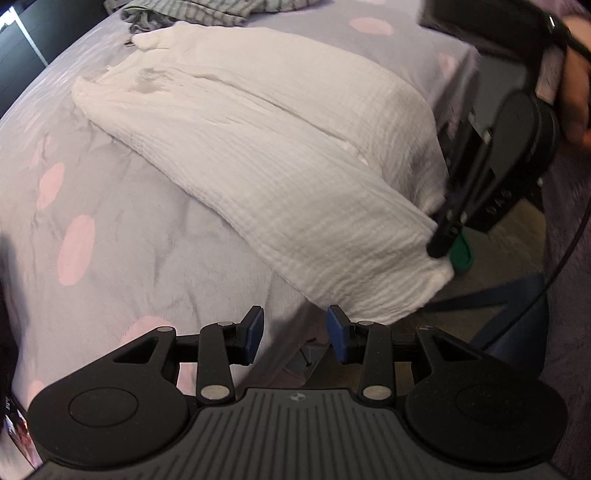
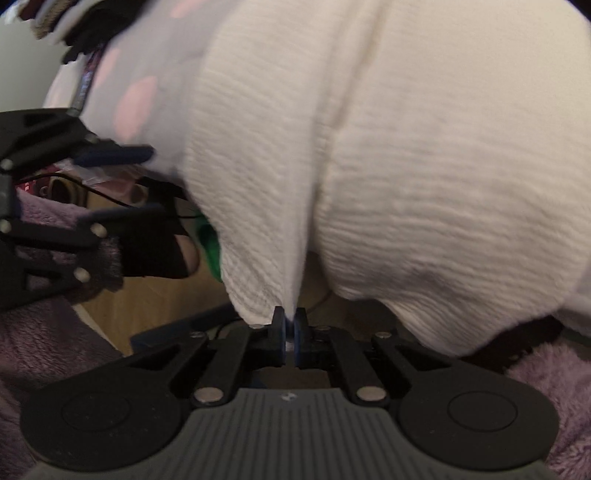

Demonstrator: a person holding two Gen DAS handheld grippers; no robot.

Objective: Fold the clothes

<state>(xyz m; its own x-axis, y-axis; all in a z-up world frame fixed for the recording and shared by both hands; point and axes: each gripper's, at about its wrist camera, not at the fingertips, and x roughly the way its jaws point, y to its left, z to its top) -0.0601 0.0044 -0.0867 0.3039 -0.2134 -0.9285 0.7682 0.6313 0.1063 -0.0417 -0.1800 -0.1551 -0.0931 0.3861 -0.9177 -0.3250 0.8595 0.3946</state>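
Where the bed (image 1: 122,206) ends at its near edge, a white crinkled garment (image 1: 258,147) lies lengthwise across the grey cover with pink spots, one end draped over that edge toward the wooden floor (image 1: 517,236).

Right gripper (image 2: 290,323): jaws pressed together, a thin fold of the white garment's hanging hem caught between the blue pads (image 2: 300,347). From the left wrist view the same gripper (image 1: 441,247) comes in from beyond the bed's edge, its tip at the low corner of the cloth. A hand (image 1: 576,92) grips its body further back.

Left gripper (image 1: 295,332): jaws partly apart, nothing between the blue pads. It sits above the bed's near edge, just beside the hanging end of the garment, not touching it. In the right wrist view it shows at the left (image 2: 122,184), blurred, fingers spread, off the cloth.

Green object (image 1: 461,254) on the floor below the bed's edge, next to the right gripper's tip; possibly a slipper, too blurred and hidden to be sure.

Far side of the bed, past the garment's other end: a rumpled striped cloth (image 1: 192,13) in a heap. A dark cable (image 1: 565,258) trails down beside the bed. Purple fleecy fabric (image 2: 48,332) fills the lower corners of the right wrist view, close to the camera.
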